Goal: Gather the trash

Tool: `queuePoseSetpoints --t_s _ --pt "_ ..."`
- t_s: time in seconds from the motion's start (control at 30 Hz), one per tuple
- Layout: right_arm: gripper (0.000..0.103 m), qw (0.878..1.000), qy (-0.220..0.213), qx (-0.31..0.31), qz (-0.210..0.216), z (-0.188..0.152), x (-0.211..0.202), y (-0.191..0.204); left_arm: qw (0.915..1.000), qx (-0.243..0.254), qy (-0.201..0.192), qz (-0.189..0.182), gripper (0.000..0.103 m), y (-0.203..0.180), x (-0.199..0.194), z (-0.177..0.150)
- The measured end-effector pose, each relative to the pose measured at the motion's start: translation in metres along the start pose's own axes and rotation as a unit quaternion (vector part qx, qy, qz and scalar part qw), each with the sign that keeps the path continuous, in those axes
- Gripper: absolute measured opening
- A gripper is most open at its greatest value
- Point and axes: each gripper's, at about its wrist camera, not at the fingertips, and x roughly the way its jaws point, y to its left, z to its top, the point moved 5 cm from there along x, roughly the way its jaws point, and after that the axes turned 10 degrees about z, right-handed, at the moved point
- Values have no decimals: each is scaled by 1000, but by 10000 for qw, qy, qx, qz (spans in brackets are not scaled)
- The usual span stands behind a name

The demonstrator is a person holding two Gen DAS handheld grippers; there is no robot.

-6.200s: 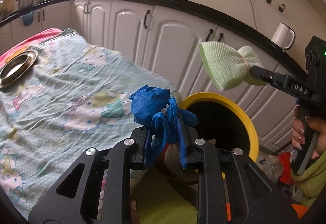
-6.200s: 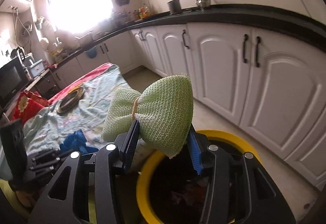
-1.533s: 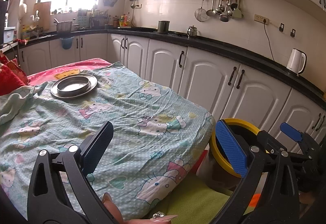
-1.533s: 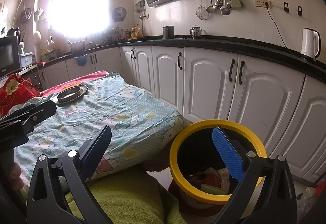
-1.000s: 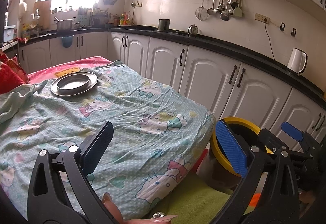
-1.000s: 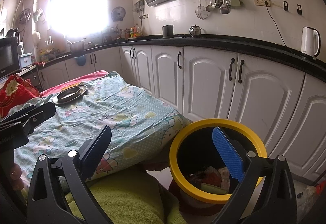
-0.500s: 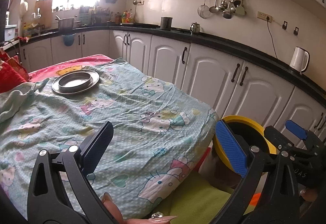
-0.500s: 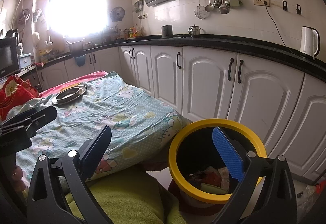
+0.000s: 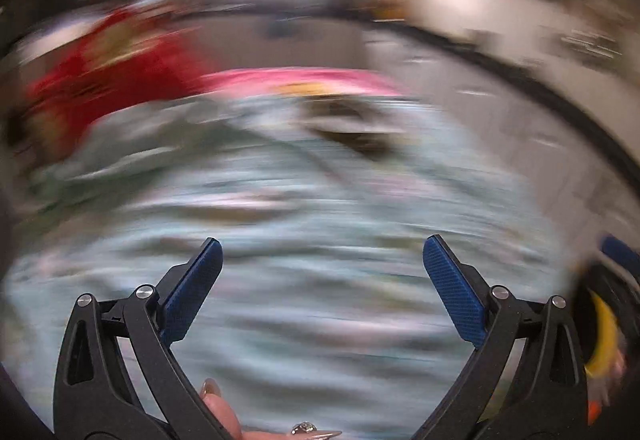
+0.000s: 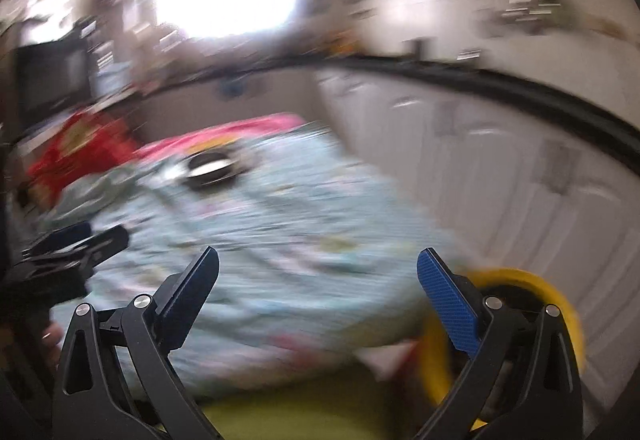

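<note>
Right wrist: yellow-rimmed bin [image 10: 560,304] behind wide-spread right tongs [image 10: 318,294].

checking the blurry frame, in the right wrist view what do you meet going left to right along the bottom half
Black left gripper at the left edge → light blue patterned bedsheet → open right gripper → yellow-rimmed round bin → white cabinet doors.

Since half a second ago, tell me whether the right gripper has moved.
Yes. The right gripper has swung left: the yellow bin now sits further right in its view, and the whole picture is motion-blurred.
</note>
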Motion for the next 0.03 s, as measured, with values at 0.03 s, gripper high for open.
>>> queuePoseSetpoints --t_s 0.03 --pt "97 9986 327 -119 393 5 29 28 9985 -293 130 443 92 38 17 4"
